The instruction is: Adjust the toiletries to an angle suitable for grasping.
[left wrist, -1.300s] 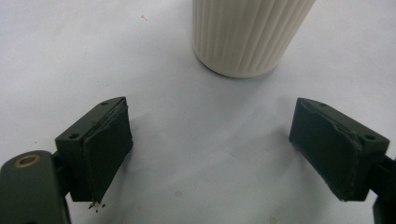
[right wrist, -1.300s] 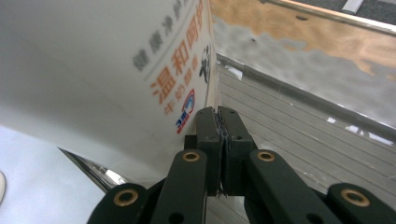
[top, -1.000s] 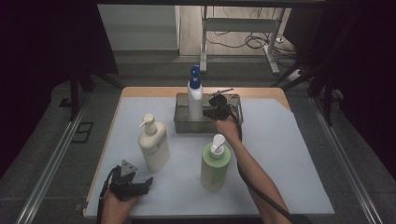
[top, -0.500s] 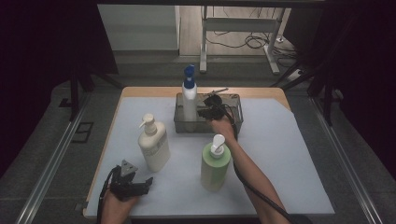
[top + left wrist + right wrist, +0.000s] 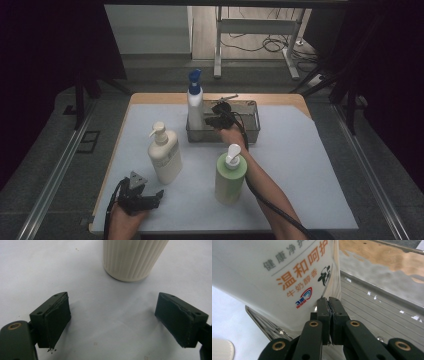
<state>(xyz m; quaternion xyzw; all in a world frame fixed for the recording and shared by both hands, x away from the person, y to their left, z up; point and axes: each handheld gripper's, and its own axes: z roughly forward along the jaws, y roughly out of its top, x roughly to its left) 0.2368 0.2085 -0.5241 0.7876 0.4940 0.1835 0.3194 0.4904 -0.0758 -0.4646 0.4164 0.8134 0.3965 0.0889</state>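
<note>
A white bottle with a blue pump point(image 5: 195, 107) stands at the left end of a metal tray point(image 5: 250, 122) at the back of the table. My right gripper point(image 5: 207, 121) is inside the tray, shut with nothing between its jaws. In the right gripper view its tips point(image 5: 329, 302) rest against the printed side of the white bottle point(image 5: 274, 272), over the ribbed tray floor point(image 5: 382, 315). My left gripper point(image 5: 158, 197) lies open near the front left edge. Its jaws point(image 5: 112, 320) stand wide, a short way from the base of a cream pump bottle point(image 5: 132, 257).
The cream pump bottle point(image 5: 164, 155) stands left of centre on the white mat point(image 5: 300, 165). A green pump bottle point(image 5: 230, 175) stands just left of my right forearm. The wooden table edge runs behind the tray.
My right gripper has moved left inside the tray, and the white bottle with the blue pump has shifted left with it. The left gripper has stayed put.
</note>
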